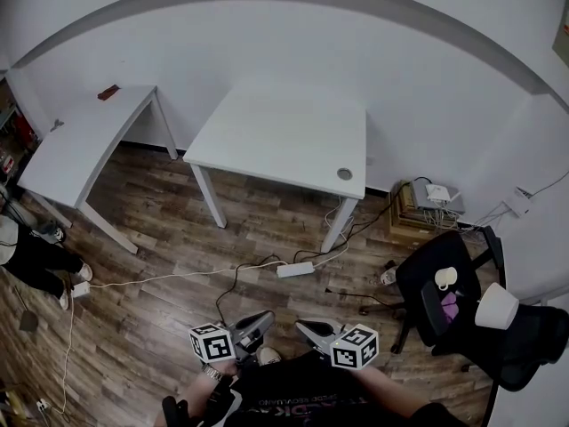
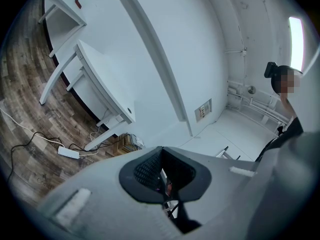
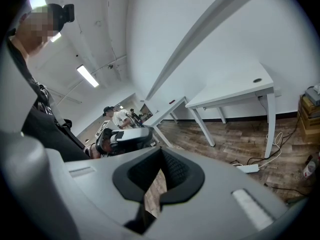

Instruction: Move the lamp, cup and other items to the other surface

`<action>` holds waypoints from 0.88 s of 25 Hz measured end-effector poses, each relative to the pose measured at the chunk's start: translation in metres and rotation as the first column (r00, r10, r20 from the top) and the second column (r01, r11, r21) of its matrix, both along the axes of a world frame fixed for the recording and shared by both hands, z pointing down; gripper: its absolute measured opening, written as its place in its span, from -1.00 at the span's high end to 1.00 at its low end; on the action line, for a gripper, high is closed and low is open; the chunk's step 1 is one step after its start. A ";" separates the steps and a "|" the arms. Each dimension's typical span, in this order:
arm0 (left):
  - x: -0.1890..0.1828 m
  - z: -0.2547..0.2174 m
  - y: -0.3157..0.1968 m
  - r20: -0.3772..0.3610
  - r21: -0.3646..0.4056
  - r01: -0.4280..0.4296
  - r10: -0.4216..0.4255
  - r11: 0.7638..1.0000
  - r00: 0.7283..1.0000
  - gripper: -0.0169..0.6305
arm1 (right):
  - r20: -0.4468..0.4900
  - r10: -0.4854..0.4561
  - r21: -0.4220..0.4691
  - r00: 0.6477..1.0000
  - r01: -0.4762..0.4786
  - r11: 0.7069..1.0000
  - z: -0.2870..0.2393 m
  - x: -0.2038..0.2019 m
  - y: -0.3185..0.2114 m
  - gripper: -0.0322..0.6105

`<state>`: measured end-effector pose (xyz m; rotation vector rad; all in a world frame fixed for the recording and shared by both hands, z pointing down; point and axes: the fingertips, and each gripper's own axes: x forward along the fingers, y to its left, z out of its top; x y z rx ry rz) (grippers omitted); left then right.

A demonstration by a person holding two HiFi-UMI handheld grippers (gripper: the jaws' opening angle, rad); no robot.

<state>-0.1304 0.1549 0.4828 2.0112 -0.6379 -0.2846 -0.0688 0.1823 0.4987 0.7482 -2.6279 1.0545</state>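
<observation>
A white-shaded lamp (image 1: pixel 496 306) and a white cup (image 1: pixel 445 277) rest on a black office chair (image 1: pixel 416 280) at the right, with a purple item (image 1: pixel 449 308) beside the cup. Both grippers are held low in front of the person, well left of the chair. My left gripper (image 1: pixel 258 321) (image 2: pixel 162 176) is shut with nothing between its pads. My right gripper (image 1: pixel 309 329) (image 3: pixel 159 179) is also shut and holds nothing. A bare white table (image 1: pixel 284 136) (image 3: pixel 235 86) stands ahead by the wall.
A second white table (image 1: pixel 84 140) at the left carries a small red item (image 1: pixel 108 92). A power strip (image 1: pixel 295 269) and cables lie on the wood floor under the nearer table. A box of devices (image 1: pixel 418 207) sits by the wall. A person's legs show at far left.
</observation>
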 end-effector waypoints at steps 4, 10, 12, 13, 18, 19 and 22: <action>-0.004 0.002 0.001 -0.003 -0.007 0.013 -0.013 1.000 1.000 0.95 | -0.002 -0.010 0.011 1.000 0.010 1.000 0.001 -0.003 0.000 0.89; -0.009 0.000 0.004 0.007 -0.011 0.021 -0.020 1.000 1.000 0.95 | -0.003 -0.018 0.008 1.000 0.018 1.000 0.002 -0.008 0.002 0.89; -0.009 0.001 0.003 0.000 -0.010 0.019 -0.019 1.000 1.000 0.95 | -0.002 -0.016 0.011 1.000 0.016 1.000 0.001 -0.008 0.001 0.89; -0.009 0.001 0.004 -0.004 -0.009 0.019 -0.019 1.000 1.000 0.95 | -0.002 -0.014 0.011 1.000 0.014 1.000 0.001 -0.008 0.001 0.89; -0.009 -0.001 0.004 0.002 -0.010 0.009 -0.009 1.000 1.000 0.95 | 0.000 -0.003 0.012 1.000 0.003 1.000 0.000 -0.008 0.001 0.89; -0.008 -0.002 0.004 0.004 -0.011 0.006 -0.006 1.000 1.000 0.95 | 0.001 -0.001 0.016 1.000 0.001 1.000 0.000 -0.008 0.001 0.89; -0.007 0.002 0.004 -0.007 -0.005 0.002 -0.002 1.000 1.000 0.95 | 0.003 0.002 0.025 1.000 -0.002 1.000 -0.001 -0.007 0.001 0.89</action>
